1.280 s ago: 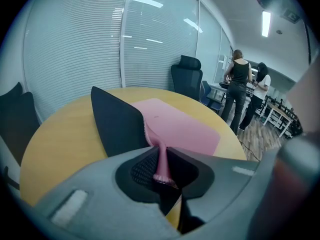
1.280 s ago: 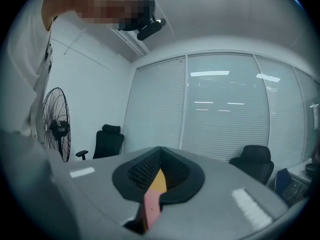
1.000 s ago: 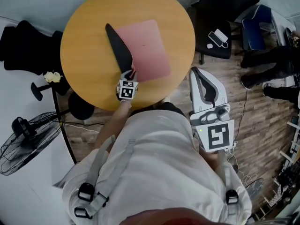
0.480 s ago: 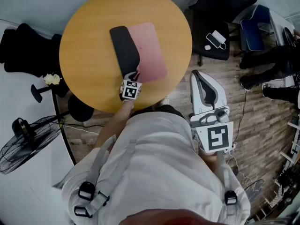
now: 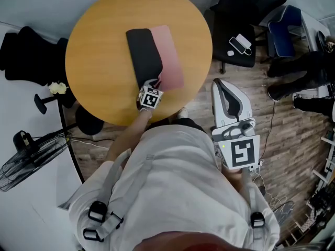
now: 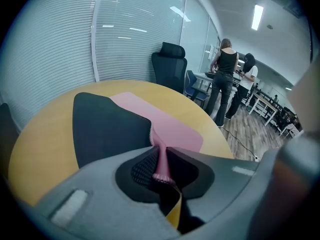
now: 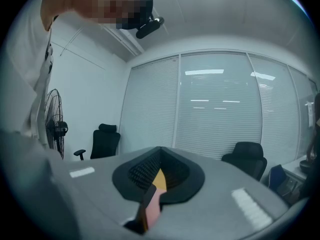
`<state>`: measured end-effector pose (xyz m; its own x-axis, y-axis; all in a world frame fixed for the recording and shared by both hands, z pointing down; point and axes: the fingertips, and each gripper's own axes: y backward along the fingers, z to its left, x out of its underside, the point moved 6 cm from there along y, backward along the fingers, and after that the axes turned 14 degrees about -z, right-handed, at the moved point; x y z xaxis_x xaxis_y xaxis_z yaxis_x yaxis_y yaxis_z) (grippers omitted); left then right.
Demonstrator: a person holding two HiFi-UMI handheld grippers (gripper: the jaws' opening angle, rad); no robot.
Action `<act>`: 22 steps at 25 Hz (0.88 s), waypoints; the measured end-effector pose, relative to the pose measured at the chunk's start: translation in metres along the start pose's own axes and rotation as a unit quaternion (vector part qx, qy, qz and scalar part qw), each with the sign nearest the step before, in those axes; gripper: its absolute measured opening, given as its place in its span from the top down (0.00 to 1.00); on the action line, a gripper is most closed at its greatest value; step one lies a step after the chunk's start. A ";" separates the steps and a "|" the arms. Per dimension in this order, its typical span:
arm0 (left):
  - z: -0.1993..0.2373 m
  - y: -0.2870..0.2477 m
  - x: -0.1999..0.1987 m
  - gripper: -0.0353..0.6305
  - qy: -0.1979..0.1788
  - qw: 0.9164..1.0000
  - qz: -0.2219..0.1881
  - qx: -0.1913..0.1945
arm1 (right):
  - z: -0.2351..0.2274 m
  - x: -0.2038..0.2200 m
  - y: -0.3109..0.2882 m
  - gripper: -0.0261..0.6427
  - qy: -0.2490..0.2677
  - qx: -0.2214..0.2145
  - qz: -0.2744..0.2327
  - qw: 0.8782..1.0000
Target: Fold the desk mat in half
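My left gripper [image 5: 150, 89] clenches the desk mat [image 5: 144, 55] by its near corner. I should sweep it low toward 3 o'clock, aligning edges. My right gripper [image 7: 159, 158] idles clenched, empty.

Flat, even overhead light leaves the round table [image 5: 99, 82] almost shadowless in the sharp head view. A ceiling strip light [image 6: 258, 16] flares white and others mirror in the blinded glass wall [image 6: 125, 39]. Both gripper views bulge fisheye-style with black corners; the left gripper [image 6: 160, 151], hard against its lens, is soft and out of focus
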<state>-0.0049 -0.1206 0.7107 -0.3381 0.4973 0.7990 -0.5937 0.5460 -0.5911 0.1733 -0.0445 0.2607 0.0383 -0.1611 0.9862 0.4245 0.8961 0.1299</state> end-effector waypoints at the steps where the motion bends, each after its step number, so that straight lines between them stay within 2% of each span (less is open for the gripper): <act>1: -0.002 -0.002 -0.001 0.88 0.001 1.000 0.001 0.002 | -0.001 -0.001 0.000 0.96 0.000 0.001 0.001 1.000; 17: -0.035 -0.038 -0.018 0.88 -0.010 0.999 0.019 0.030 | -0.025 -0.002 0.022 0.96 0.008 0.015 0.006 1.000; 22: -0.042 -0.057 -0.021 0.88 -0.019 0.999 0.014 0.042 | -0.029 -0.003 0.027 0.95 0.005 0.011 -0.011 1.000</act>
<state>0.0667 -0.1338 0.7226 -0.3821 0.4848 0.7867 -0.6419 0.4732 -0.6033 0.2106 -0.0315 0.2579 0.0385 -0.1839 0.9822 0.4049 0.9015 0.1530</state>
